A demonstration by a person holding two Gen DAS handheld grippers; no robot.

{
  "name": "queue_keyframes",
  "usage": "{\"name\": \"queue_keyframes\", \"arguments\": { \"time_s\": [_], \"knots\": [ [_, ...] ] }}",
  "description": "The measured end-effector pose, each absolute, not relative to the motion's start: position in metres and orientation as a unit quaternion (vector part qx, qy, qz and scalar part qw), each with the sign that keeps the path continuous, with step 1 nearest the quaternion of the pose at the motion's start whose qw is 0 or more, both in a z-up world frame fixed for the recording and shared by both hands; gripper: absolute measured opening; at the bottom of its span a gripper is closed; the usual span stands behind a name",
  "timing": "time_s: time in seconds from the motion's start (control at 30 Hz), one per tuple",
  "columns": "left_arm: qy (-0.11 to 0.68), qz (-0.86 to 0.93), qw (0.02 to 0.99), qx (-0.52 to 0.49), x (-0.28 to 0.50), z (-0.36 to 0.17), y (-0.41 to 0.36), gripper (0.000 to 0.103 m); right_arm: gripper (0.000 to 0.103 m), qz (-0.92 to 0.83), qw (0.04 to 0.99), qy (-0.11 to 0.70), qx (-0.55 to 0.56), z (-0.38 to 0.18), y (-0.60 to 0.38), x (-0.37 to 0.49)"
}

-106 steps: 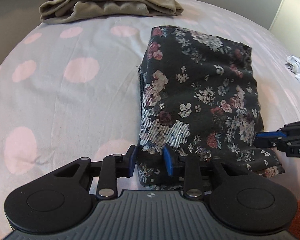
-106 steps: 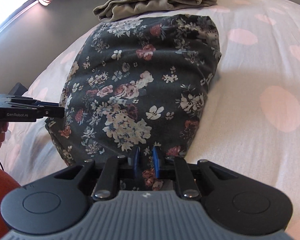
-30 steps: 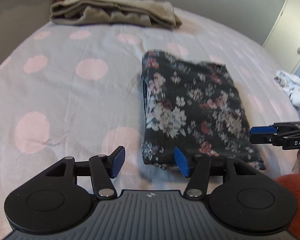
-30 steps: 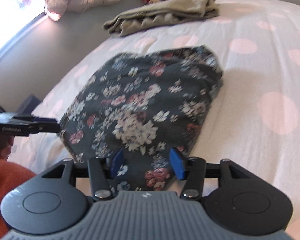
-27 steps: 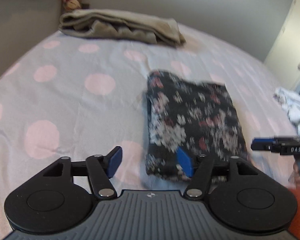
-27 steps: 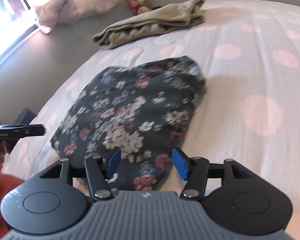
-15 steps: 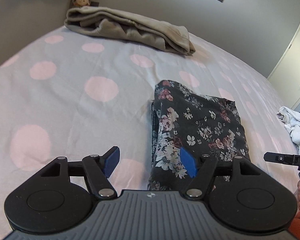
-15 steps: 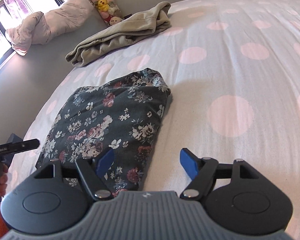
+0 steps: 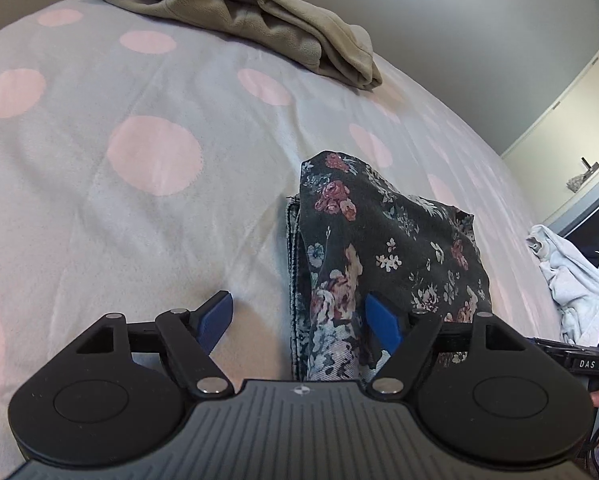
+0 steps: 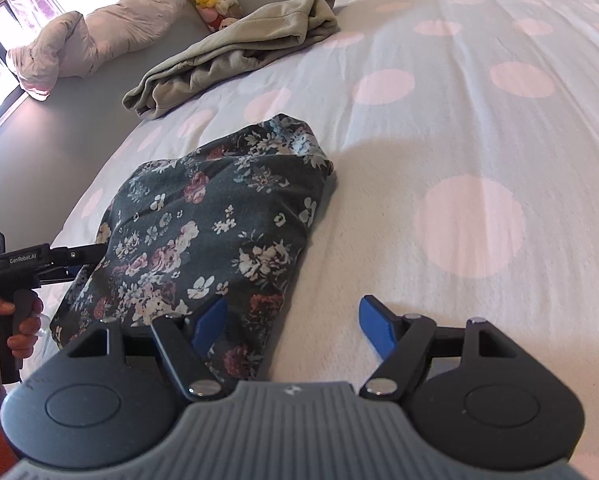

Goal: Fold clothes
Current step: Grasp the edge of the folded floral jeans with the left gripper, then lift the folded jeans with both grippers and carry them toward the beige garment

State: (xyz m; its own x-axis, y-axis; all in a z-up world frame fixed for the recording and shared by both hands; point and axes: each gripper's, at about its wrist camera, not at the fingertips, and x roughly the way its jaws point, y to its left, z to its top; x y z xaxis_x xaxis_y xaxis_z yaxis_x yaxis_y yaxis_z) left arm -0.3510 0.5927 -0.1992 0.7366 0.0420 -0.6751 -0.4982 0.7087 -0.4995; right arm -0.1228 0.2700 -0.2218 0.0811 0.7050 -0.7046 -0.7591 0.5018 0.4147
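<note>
My left gripper (image 9: 299, 322) and right gripper (image 10: 289, 326) both hang spread wide, holding nothing, at the near edge of the folded floral garment (image 10: 215, 232) lying on the dotted bedsheet (image 10: 479, 128). Farther off lies a folded beige garment (image 9: 255, 20).

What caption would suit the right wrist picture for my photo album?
Open right gripper beside a folded floral garment on a polka-dot bed, beige folded garment beyond.

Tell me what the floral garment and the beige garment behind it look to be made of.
Floral garment: thin woven fabric, matte, likely cotton or viscose; it drapes in soft creases, with a paler reverse at its edge. Beige garment: thick fleece-like knit, judging by its fuzzy nap.
</note>
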Motion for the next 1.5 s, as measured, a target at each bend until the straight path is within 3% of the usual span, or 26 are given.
{"name": "queue_keyframes", "arguments": {
  "time_s": [0.17, 0.3, 0.53, 0.77, 0.97, 1.03, 1.13, 1.17, 1.5],
  "knots": [
    [0.327, 0.146, 0.866, -0.348, -0.346, -0.203, 0.592, 0.069, 0.077, 0.494, 0.737, 0.459, -0.047, -0.221, 0.286, -0.122],
    [0.328, 0.121, 0.863, -0.366, -0.339, -0.208, 0.597, 0.054, 0.081, 0.489, 0.737, 0.462, -0.061, -0.222, 0.300, -0.123],
    [0.330, 0.078, 0.853, -0.397, -0.329, -0.218, 0.605, 0.051, 0.081, 0.484, 0.718, 0.494, -0.071, -0.221, 0.315, -0.111],
    [0.336, 0.048, 0.839, -0.425, -0.326, -0.224, 0.617, 0.042, 0.073, 0.478, 0.672, 0.565, 0.015, -0.230, 0.300, -0.086],
    [0.350, 0.054, 0.829, -0.433, -0.321, -0.221, 0.618, 0.039, 0.073, 0.474, 0.643, 0.592, 0.104, -0.244, 0.294, -0.072],
    [0.350, 0.064, 0.826, -0.438, -0.320, -0.220, 0.616, 0.038, 0.063, 0.480, 0.640, 0.590, 0.110, -0.247, 0.298, -0.073],
    [0.349, 0.080, 0.820, -0.446, -0.320, -0.219, 0.614, 0.036, 0.034, 0.477, 0.619, 0.608, 0.142, -0.258, 0.298, -0.071],
    [0.349, 0.086, 0.818, -0.449, -0.320, -0.218, 0.613, 0.036, 0.030, 0.470, 0.608, 0.619, 0.163, -0.264, 0.297, -0.069],
    [0.351, 0.122, 0.820, -0.436, -0.322, -0.193, 0.601, 0.025, 0.013, 0.514, 0.600, 0.586, 0.178, -0.233, 0.293, -0.074]
  ]
}}
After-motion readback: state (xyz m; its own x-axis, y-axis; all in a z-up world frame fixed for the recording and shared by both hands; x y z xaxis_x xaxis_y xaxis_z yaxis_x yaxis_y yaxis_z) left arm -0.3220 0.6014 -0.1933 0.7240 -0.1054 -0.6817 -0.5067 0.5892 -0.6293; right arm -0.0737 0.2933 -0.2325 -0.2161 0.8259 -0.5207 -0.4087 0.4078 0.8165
